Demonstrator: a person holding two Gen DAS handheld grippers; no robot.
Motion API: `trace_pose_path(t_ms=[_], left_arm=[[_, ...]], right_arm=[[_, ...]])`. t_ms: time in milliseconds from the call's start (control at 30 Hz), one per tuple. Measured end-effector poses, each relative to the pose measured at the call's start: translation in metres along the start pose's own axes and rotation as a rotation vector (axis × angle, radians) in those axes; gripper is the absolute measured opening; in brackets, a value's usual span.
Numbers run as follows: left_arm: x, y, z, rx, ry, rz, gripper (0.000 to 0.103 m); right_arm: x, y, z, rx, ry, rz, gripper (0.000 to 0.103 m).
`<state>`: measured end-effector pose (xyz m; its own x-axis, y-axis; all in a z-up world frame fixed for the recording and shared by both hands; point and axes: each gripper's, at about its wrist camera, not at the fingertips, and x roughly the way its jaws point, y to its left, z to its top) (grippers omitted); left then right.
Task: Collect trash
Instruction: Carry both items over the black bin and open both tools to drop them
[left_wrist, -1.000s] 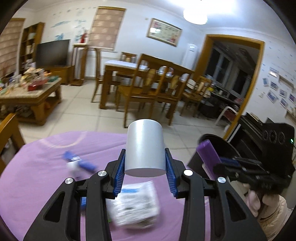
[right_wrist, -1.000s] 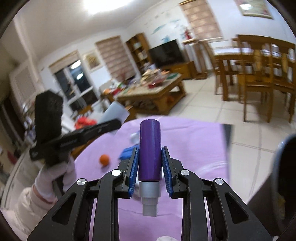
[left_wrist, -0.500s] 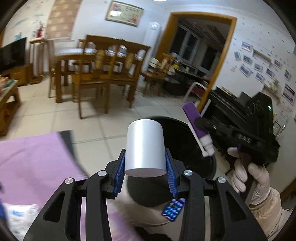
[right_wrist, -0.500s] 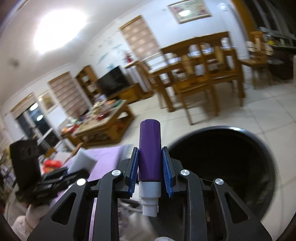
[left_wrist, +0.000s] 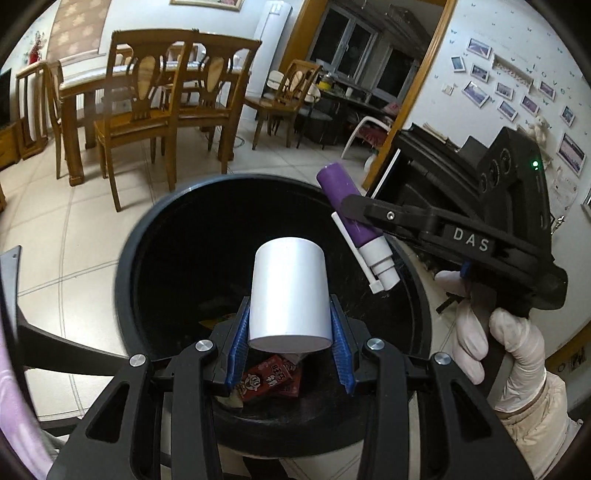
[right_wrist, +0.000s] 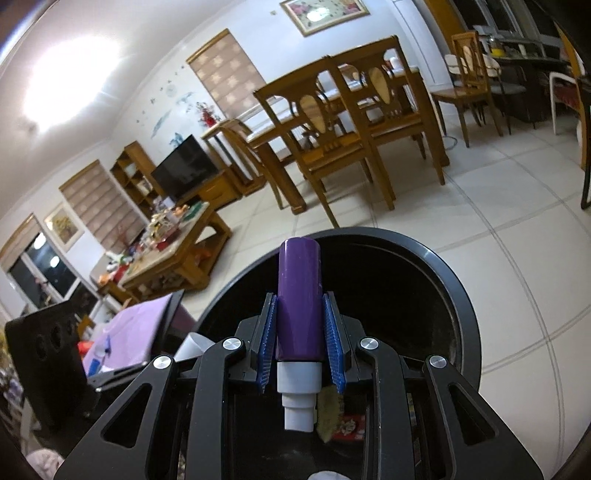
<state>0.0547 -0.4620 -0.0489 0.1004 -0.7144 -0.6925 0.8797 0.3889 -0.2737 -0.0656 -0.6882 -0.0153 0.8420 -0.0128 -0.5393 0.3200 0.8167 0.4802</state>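
My left gripper (left_wrist: 290, 334) is shut on a white paper cup (left_wrist: 290, 291) and holds it over the open black trash bin (left_wrist: 147, 229). My right gripper (right_wrist: 300, 332) is shut on a purple tube with a white cap (right_wrist: 299, 306), also over the bin (right_wrist: 436, 258). In the left wrist view the tube (left_wrist: 347, 206) hangs over the bin's right rim. Red snack wrappers (left_wrist: 271, 380) lie at the bin's bottom.
The purple-clothed table (right_wrist: 129, 332) with more litter lies left of the bin. Wooden dining chairs and table (left_wrist: 147, 96) stand behind on the tiled floor (left_wrist: 66, 229). A dark cabinet (left_wrist: 424, 166) stands to the right.
Both grippers have swung from the purple table to above the trash bin, and have come down closer over its opening. Each keeps its hold.
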Motion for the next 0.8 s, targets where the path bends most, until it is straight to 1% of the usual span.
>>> trace_pose_path(t_ms=[300, 533, 800], left_arm=[[0.015, -0.012, 0.002, 0.022, 0.032, 0.019, 0.040], [0.015, -0.019, 0.000, 0.043, 0.039, 0.029, 0.040], [0.014, -0.022, -0.003, 0.045, 0.045, 0.041, 0.041]], right_arm=[[-0.001, -0.004, -0.011, 0.016, 0.026, 0.005, 0.026], [0.002, 0.002, -0.013, 0.019, 0.035, 0.002, 0.026], [0.006, 0.003, -0.016, 0.022, 0.047, 0.001, 0.026]])
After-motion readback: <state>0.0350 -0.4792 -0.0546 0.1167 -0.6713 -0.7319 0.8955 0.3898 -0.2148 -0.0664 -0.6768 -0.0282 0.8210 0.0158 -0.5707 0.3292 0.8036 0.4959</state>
